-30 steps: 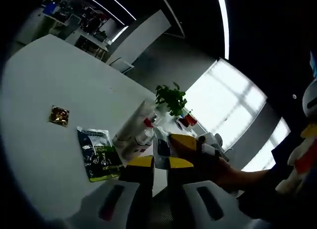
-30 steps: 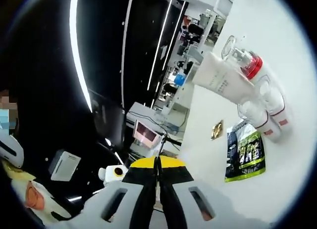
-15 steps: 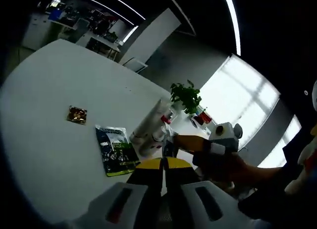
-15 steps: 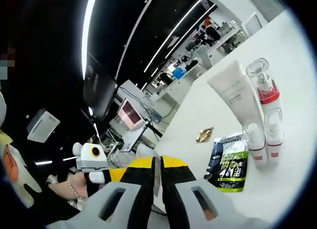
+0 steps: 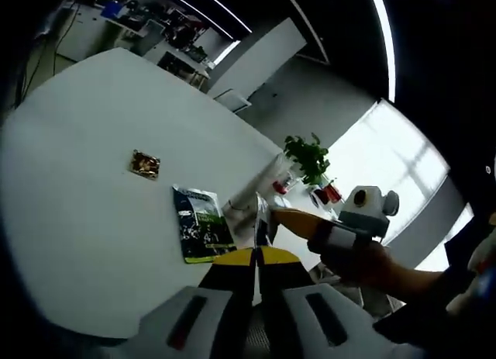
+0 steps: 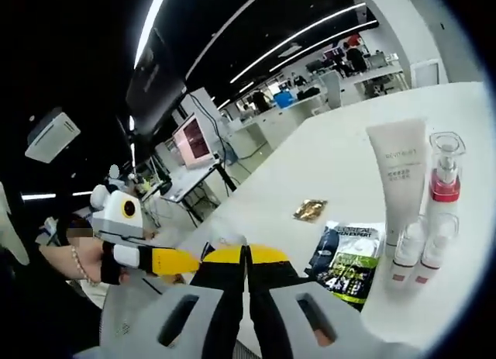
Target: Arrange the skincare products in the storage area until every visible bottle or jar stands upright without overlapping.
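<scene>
Left gripper view: your left gripper (image 5: pixel 253 260) rises from the bottom edge with its yellow-tipped jaws pressed together and nothing between them. Just beyond the tips, your right gripper (image 5: pixel 273 217) enters from the right, carried by your hand (image 5: pixel 358 260). Past it, on the white table (image 5: pixel 77 181), a dark green sachet (image 5: pixel 201 225) lies flat, and a small gold packet (image 5: pixel 145 163) lies apart from it, farther along the table. The skincare products show past the sachet, partly hidden and too small to tell apart; a potted plant (image 5: pixel 308 154) stands behind them before a bright window.

Right gripper view: your right gripper (image 6: pixel 246 260) likewise has its jaws closed, holding nothing. To its left, your left gripper (image 6: pixel 178 260) points in over the table edge. On the table, the dark green sachet (image 6: pixel 348 253) lies nearest. Just beside it stand two small white bottles (image 6: pixel 420 247), close together. Behind them stand a white tube (image 6: pixel 397 176) and a clear-capped pump bottle with a red collar (image 6: pixel 443 175), upright and side by side. The gold packet (image 6: pixel 310 211) lies flat, apart, left of the tube.
</scene>
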